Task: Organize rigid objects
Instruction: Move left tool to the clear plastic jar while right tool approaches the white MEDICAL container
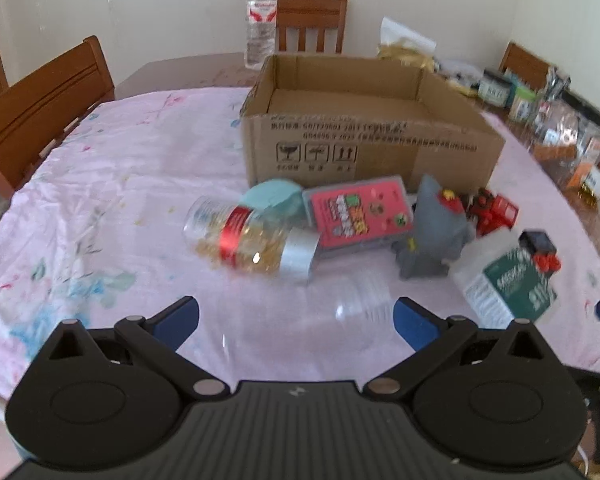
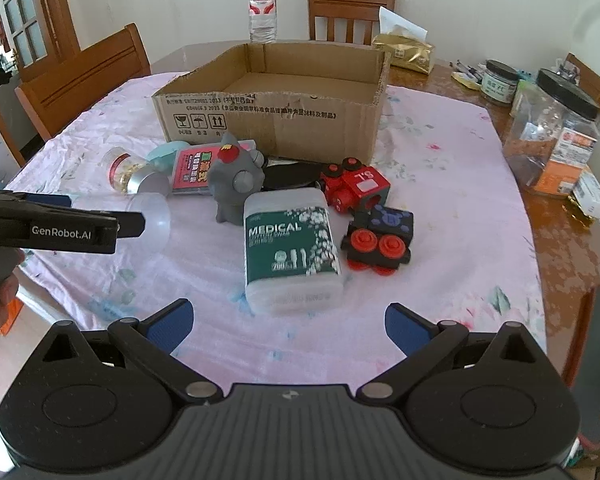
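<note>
My left gripper (image 1: 296, 312) is open, and a clear plastic cup (image 1: 340, 320) lies between its fingers low over the pink cloth; from the right wrist view the cup (image 2: 152, 216) shows at its fingertips. My right gripper (image 2: 288, 316) is open and empty, just short of a white-and-green medical swab box (image 2: 292, 252). In front of the open cardboard box (image 2: 268, 120) lie a capsule jar with a silver lid (image 1: 244, 240), a pink case (image 1: 356, 212), a grey shark toy (image 2: 236, 180), a red toy train (image 2: 356, 188) and a black car with red wheels (image 2: 380, 236).
A water bottle (image 2: 262, 8) stands behind the box. Jars and packets (image 2: 552, 132) crowd the bare wooden right side of the table. Wooden chairs (image 2: 88, 76) ring the table. A teal round lid (image 1: 272, 196) lies beside the capsule jar. A hand holds the left gripper's handle.
</note>
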Demonstrator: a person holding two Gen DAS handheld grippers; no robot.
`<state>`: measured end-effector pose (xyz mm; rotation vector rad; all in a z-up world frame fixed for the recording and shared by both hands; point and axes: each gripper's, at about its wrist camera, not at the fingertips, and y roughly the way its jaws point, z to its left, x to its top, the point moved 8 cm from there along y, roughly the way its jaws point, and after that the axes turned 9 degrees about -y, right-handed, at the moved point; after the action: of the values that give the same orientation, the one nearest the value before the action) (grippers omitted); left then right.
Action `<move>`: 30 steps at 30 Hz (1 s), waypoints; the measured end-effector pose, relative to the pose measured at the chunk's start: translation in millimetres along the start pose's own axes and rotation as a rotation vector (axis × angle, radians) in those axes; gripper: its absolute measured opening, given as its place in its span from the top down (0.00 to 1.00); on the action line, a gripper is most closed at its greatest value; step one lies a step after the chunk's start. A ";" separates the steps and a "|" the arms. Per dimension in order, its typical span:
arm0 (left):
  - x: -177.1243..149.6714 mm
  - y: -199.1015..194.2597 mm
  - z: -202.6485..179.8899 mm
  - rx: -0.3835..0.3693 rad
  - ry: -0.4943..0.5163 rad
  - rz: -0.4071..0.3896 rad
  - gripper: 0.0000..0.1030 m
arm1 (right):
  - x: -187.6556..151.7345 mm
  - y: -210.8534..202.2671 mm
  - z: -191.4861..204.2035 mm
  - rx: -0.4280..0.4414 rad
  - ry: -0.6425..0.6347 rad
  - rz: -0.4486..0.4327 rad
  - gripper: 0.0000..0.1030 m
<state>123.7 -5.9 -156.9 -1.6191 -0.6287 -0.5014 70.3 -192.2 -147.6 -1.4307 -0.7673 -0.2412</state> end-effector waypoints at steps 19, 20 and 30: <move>-19.2 -0.9 19.8 -0.005 0.026 0.099 0.00 | 14.9 35.0 34.3 0.075 -0.109 0.079 0.00; -21.0 -1.8 23.6 0.000 0.031 0.101 0.00 | 13.8 33.7 37.1 0.082 -0.113 0.081 0.00; -20.4 3.0 45.5 0.057 -0.016 0.099 0.00 | 8.3 21.8 63.3 0.159 -0.157 0.095 0.00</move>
<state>108.8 36.6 -178.6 -1.5932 -0.5673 -0.3950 68.3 -126.5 -162.9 -1.3416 -0.8248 0.0062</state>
